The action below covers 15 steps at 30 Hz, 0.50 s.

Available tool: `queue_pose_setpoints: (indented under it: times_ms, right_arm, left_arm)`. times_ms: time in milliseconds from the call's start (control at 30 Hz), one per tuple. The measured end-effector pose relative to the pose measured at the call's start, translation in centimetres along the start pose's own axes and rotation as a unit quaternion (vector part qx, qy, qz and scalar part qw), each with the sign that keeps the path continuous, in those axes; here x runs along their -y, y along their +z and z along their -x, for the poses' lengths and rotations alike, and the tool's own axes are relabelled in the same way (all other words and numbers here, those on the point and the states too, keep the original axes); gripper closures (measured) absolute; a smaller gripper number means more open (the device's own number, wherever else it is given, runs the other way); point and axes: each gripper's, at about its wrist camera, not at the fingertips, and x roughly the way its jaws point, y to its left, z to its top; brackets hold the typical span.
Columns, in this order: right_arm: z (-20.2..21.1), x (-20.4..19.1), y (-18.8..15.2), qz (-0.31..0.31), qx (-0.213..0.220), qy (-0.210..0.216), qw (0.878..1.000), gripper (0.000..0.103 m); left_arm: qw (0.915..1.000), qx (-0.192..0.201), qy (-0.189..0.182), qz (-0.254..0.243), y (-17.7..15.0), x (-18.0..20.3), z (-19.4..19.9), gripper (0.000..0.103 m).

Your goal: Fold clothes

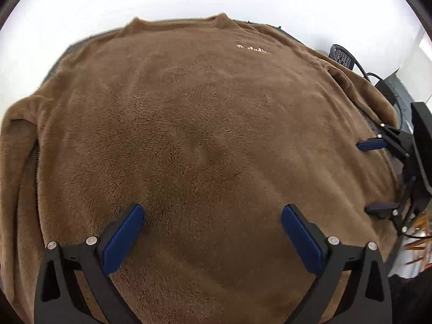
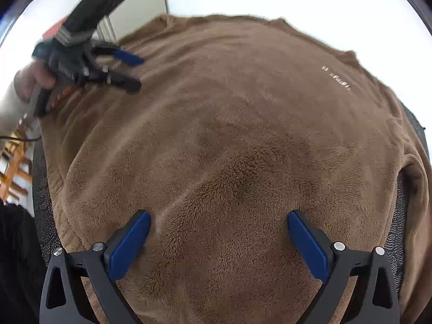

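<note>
Brown fleece sweatshirt [image 1: 205, 135] lies flat, unfolded; my left hand-held gripper [image 1: 212, 232] and right hand-held gripper [image 2: 218, 237] gape wide, needing a sleeve next.

Brown fleece sweatshirt [image 1: 205, 135] spread flat, front up, pale chest lettering [image 1: 251, 49], collar at far edge.

The left gripper [image 1: 212, 212] is spread wide, its two blue-padded fingers [image 1: 122, 239] far apart with nothing between them, tips pointing forward and slightly down. The right gripper [image 2: 218, 217] stands the same way: jaws wide, blue pads [image 2: 307, 243] facing each other across an empty gap. Seen from the left wrist, the right gripper sits off to the right with its fingers pointing inward, one above the other. Seen from the right wrist, the left gripper appears up and to the left, blurred, gripped by a hand [image 2: 33, 79].
</note>
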Motion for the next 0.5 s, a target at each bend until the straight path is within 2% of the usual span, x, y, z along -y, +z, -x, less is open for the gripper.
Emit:
queue_pose_setpoints:
  times_ms: [100,200,400,467,500]
  right_arm:
    - [0.2,0.0,-0.6,-0.009,0.028,-0.006,1.000,0.000]
    - [0.5,-0.1,-0.8,-0.011,0.031,-0.008,0.999,0.000]
    - [0.9,-0.7,-1.2,-0.010,0.032,-0.007,0.999,0.000]
    - [0.5,-0.2,-0.7,-0.009,0.032,-0.005,0.999,0.000]
    - [0.5,-0.1,-0.6,-0.010,0.033,-0.003,0.999,0.000]
  left_arm:
    - [0.9996,0.013,0.025,-0.007,-0.1,0.3,-0.3,0.001]
    - [0.9989,0.012,0.043,-0.017,0.0,0.5,-0.6,0.001]
    - [0.9992,0.007,0.038,-0.010,0.0,0.2,-0.5,0.001]
    - [0.9990,-0.004,0.033,0.030,0.6,-0.1,0.1,0.001]
    - [0.9983,0.002,0.019,0.054,1.2,0.4,0.2,0.001]
